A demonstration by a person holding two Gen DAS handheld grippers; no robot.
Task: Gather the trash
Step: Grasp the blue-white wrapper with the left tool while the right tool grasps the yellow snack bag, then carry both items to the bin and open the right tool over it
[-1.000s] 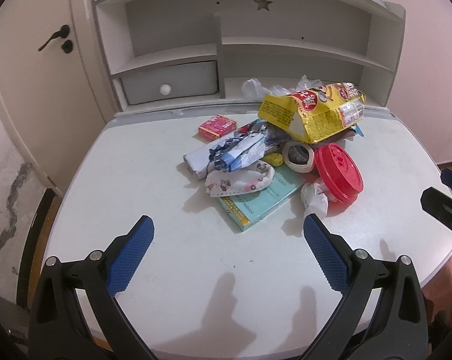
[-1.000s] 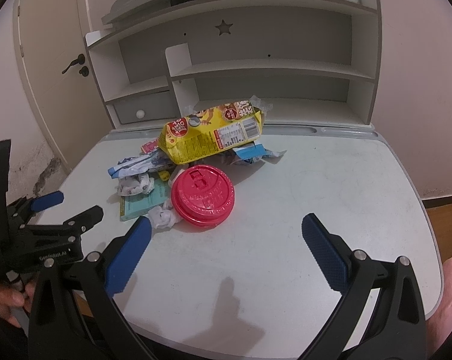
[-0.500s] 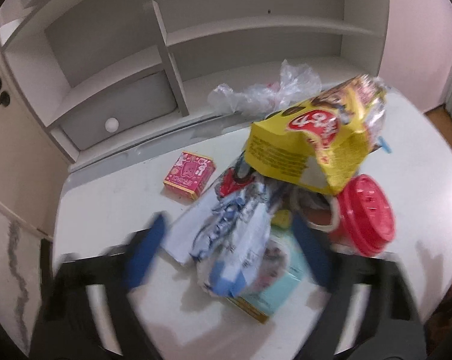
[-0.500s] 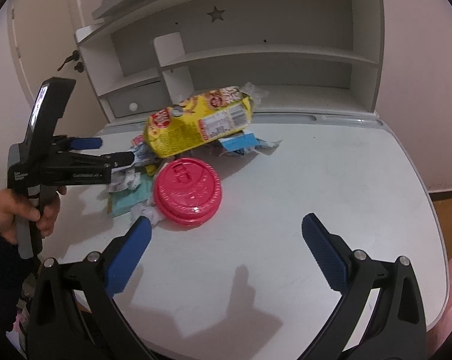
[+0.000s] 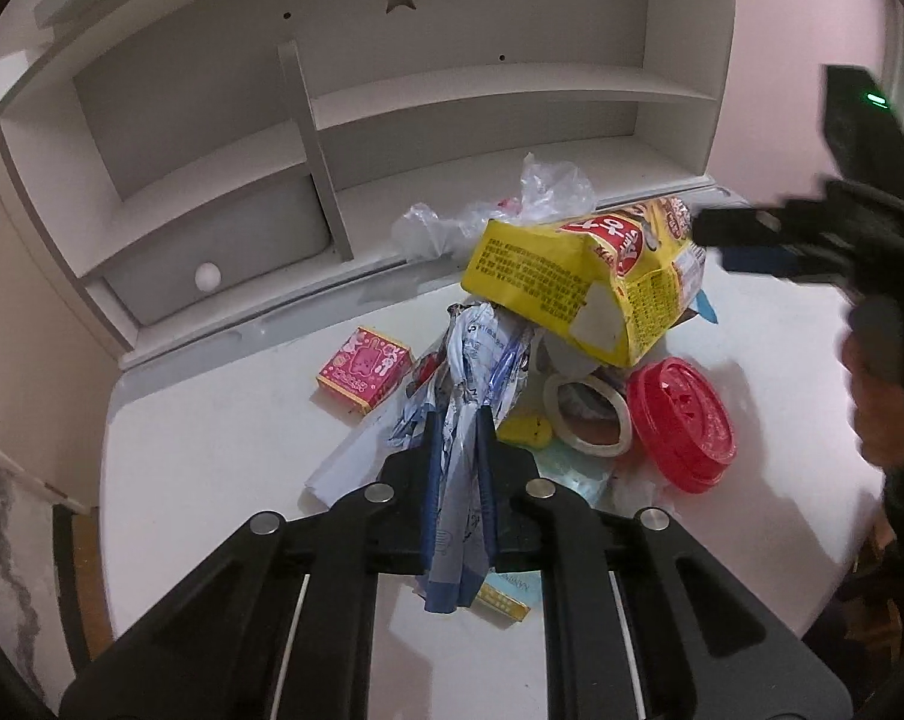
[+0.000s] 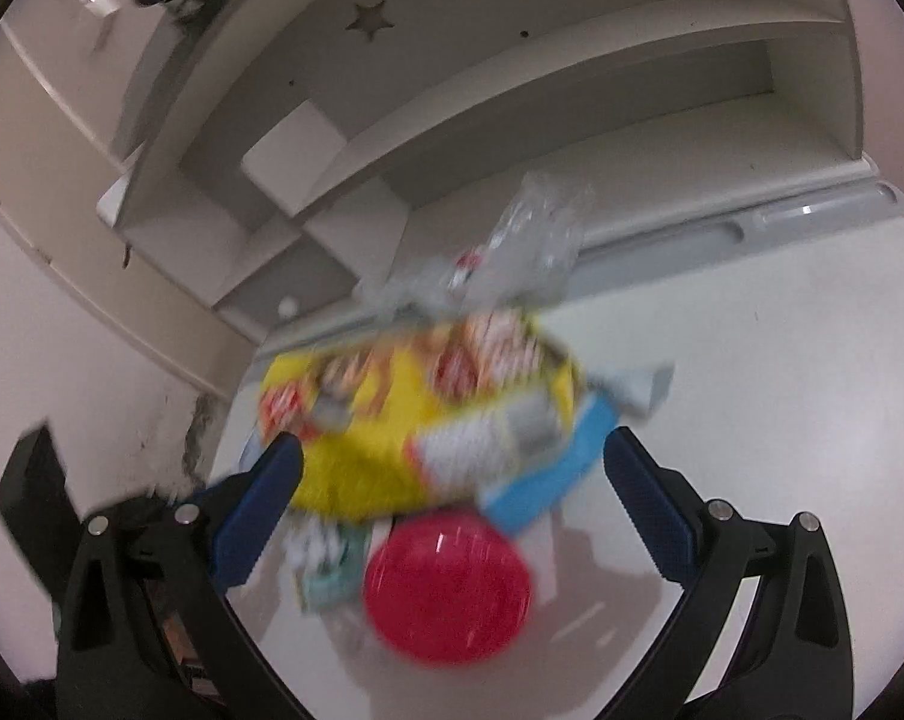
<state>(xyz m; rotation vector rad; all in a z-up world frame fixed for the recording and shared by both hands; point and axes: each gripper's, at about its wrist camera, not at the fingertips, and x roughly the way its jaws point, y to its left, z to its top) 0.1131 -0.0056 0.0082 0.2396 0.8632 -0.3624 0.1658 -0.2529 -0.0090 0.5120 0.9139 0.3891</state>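
Two grippers in play over the white desk (image 5: 212,450). Left gripper (image 5: 458,456) is clamped tight on a crumpled blue-and-white wrapper (image 5: 470,372): the blue pads sit flat against both sides of it, its upper end sticks up past the fingertips toward the yellow bag, its lower end hangs out below the jaws. The wrapper is at the left edge of the trash pile in the middle of the desk. Rest of the pile, left wrist view: yellow snack bag (image 5: 578,282) propped on top at the back, clear plastic bag (image 5: 512,204) behind it against the shelf unit (image 5: 332,120), pink carton (image 5: 365,369) lying on its own to the left, tape roll (image 5: 590,417) and a small yellow piece (image 5: 527,429) just right of the wrapper, red lid (image 5: 680,423) on the right, touching the tape roll, teal box (image 5: 506,603) flat under the pile with one corner showing below the gripper. Right gripper (image 6: 452,498) is wide open, nothing between the pads touching them; its view is motion-blurred. It frames the yellow snack bag (image 6: 416,414) between the fingers, left pad close to the bag's left end, right pad beside a light blue packet (image 6: 548,474) under the bag. Red lid (image 6: 446,588) is below the bag in that view, nearer the camera. From the left wrist view the right gripper shows as a dark blurred shape at the right edge, level with the bag's right end, with a hand (image 5: 890,414) under it; contact with the bag can't be told.
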